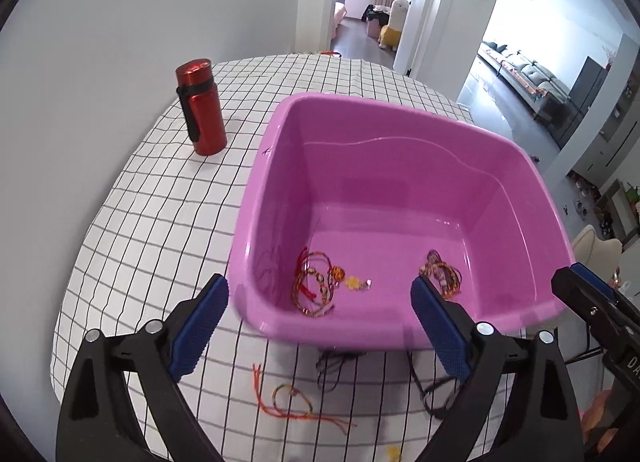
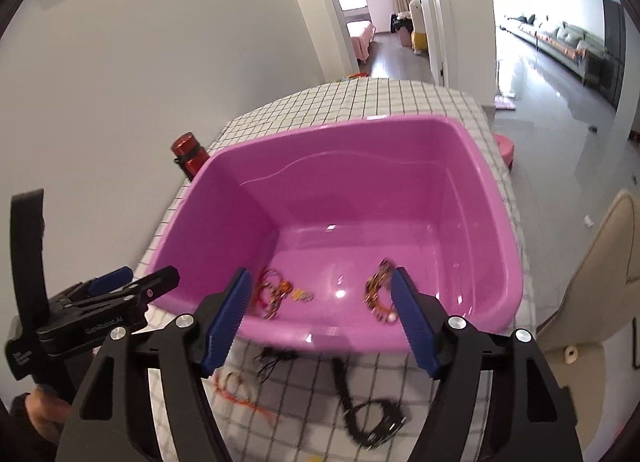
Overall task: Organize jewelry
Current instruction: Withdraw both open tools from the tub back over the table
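Left gripper: fingers wide apart, nothing between them, hanging above the near rim of the tub. Right gripper: fingers likewise parted and empty, over the same near rim; its neighbour shows at the left of its view, body lettered "GenRobot.AI", with smaller print on the handle too small to read, and a hand gripping below. Tub: pink plastic, rectangular, deep, occupying the middle of the worktop toward its right edge; judged to serve as the collecting bin. Contents: one tangle of red and gold cord bracelets near the tub's near left corner, a small yellow charm just beside it, and a second beaded bundle toward the near right; well apart from each other, apparently one under each gripper. Outstanding on the worktop, between tub and near edge: an orange braided cord, a dark thread tangle touching the tub's base, and a black strap or watch, blurred. Worktop cover: white cloth, black grid. Flask: red metal, black strap, upright at the far left, no legible label, no evident part in the sorting.
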